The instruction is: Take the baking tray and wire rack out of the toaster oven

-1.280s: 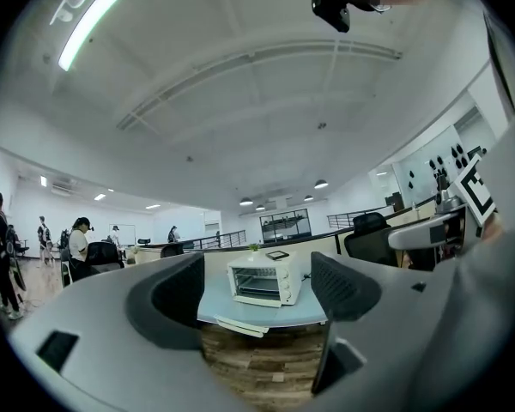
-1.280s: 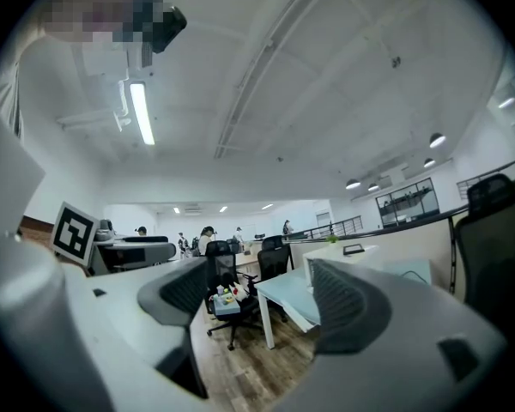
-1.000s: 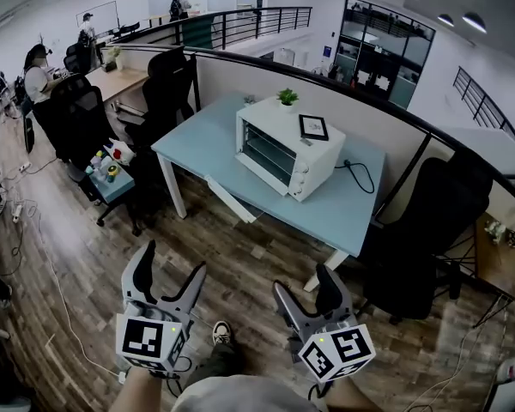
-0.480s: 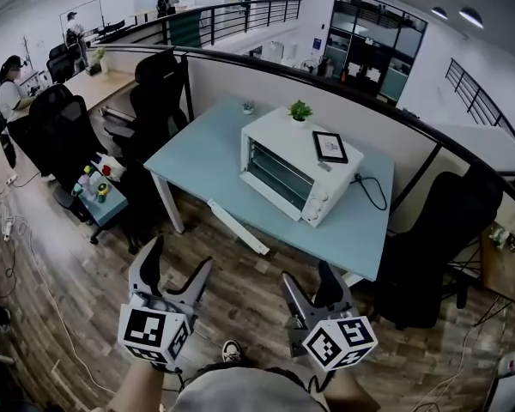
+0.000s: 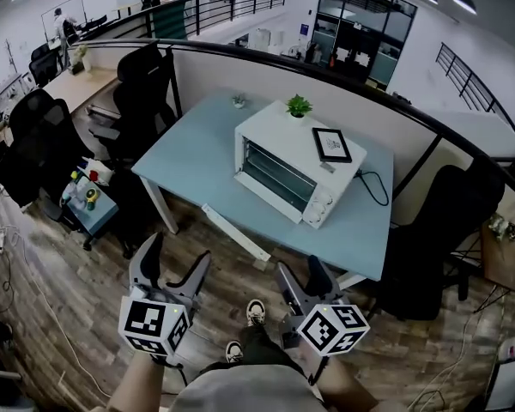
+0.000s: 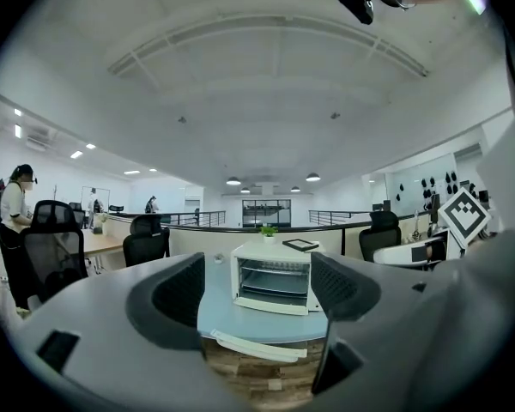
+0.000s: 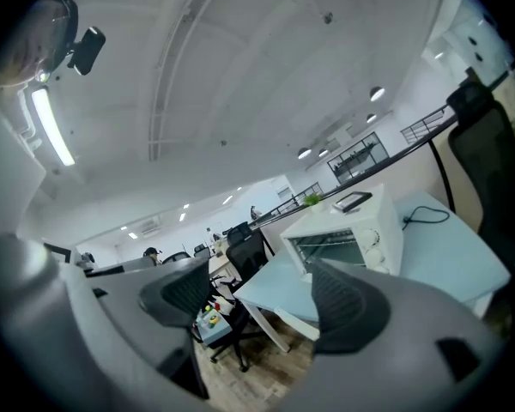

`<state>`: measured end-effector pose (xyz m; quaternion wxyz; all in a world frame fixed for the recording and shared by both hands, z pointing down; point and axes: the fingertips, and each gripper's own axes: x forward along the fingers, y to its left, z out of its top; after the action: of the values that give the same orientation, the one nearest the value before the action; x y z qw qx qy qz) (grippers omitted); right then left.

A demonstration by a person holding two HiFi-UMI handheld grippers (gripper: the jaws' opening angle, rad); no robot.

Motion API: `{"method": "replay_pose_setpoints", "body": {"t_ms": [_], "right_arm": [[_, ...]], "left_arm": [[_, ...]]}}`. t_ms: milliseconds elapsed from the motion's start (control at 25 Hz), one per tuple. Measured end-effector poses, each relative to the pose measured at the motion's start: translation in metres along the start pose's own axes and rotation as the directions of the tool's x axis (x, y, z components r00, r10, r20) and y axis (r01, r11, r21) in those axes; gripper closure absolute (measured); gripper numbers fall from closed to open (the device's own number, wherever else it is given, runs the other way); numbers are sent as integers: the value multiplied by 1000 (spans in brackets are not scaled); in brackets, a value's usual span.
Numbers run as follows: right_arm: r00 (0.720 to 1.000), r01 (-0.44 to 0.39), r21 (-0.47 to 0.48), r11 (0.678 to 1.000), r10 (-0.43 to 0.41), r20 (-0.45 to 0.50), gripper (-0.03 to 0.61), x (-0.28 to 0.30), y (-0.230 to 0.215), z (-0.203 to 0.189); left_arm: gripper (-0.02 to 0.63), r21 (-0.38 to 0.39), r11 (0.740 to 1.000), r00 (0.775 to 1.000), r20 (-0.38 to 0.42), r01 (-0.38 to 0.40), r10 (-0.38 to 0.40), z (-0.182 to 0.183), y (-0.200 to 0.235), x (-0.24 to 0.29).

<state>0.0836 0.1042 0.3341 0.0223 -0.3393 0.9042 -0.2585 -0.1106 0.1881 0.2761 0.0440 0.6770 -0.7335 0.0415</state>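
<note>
Both grippers, left (image 5: 176, 257) and right (image 5: 300, 270), sit at lower centre with jaws wide apart and empty. They are well short of the closed oven (image 5: 287, 174) on the table (image 5: 193, 153) at mid-frame. The oven looms larger than a second ago.

Bright ceiling lighting; strong fisheye edges

A pale blue desk (image 5: 197, 157) on white legs stands on the wood-plank floor (image 5: 94, 316), its far edge against a partition. A white toaster oven (image 5: 296, 166) sits right of its middle, a black cable (image 5: 376, 187) lies just beside the oven, and a small object (image 5: 239, 101) (too small to identify) sits near the far edge.
</note>
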Motion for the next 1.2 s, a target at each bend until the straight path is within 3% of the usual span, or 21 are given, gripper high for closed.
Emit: {"method": "replay_pose_setpoints", "body": {"t_ms": [200, 360, 720, 960, 1200], "right_arm": [[999, 15, 20, 1000, -15, -31, 210, 26, -20, -6], [998, 22, 70, 997, -17, -63, 212, 54, -37, -12], [996, 74, 211, 975, -61, -66, 227, 132, -98, -14], [997, 83, 356, 931, -76, -34, 224, 183, -136, -14], [990, 129, 498, 857, -140, -16, 250, 219, -183, -30]], "left_arm": [[240, -3, 1000, 1000, -17, 15, -15, -7, 6, 33], [239, -63, 996, 998, -30, 55, -57, -8, 10, 63], [239, -97, 991, 990, -99, 88, -97, -31, 25, 172], [239, -188, 976, 981, -139, 111, -138, -50, 28, 242], [241, -366, 924, 977, -132, 110, -169, -75, 37, 297]]}}
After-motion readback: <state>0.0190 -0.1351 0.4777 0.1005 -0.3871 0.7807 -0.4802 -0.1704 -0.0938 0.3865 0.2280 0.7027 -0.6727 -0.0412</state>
